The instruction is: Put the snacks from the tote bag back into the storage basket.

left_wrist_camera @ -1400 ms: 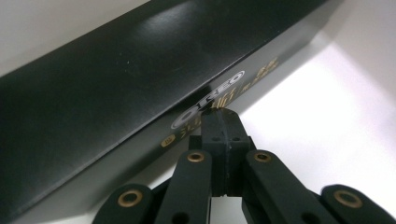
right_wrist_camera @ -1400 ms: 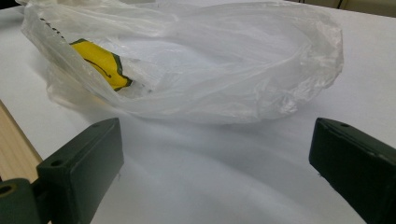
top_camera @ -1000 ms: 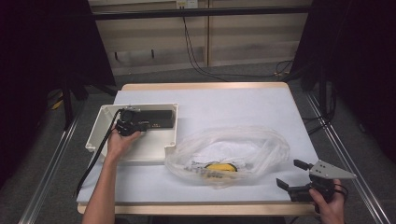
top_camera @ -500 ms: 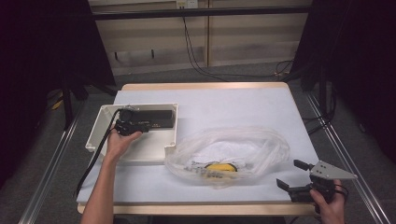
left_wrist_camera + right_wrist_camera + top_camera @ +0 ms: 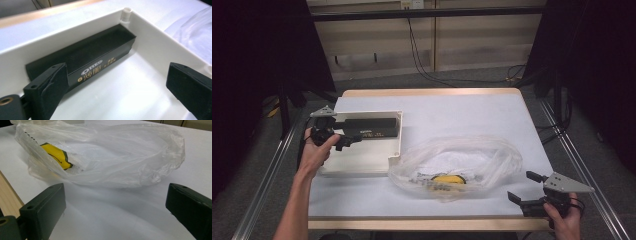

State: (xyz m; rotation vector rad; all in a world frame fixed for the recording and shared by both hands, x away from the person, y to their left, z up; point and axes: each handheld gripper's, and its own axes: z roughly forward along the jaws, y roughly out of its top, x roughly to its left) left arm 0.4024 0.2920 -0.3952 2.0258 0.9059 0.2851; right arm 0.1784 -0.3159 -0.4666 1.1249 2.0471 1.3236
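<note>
Left gripper view looks along the left gripper (image 5: 117,87), whose jaws have just been opening and now stand wide apart with nothing between them, above the floor of the white tray (image 5: 150,47). Just beyond the jaw at the left of that view lies the black Oreo box (image 5: 82,60), a long narrow carton lying flat against the tray's far wall, its printed side turned toward the camera. From the high view the same left gripper (image 5: 343,141) is held over the tray's left part, close to the near-left end of the Oreo box (image 5: 367,126), apart from it. The box looks light and stiff, a thin cardboard sleeve with smooth faces that could slide between hard pads and would dent under a hard squeeze; its contents are probably brittle. The best hold appears to be across the short width near the middle of its length, so that it stays level, though the wall behind leaves little room for a jaw on that side. At the table's near right corner the right gripper (image 5: 532,192) also stands wide open and empty, facing the clear plastic bag (image 5: 457,165) with a yellow packet (image 5: 56,155) inside, which lies on the white table (image 5: 462,110) beside the tray.
</note>
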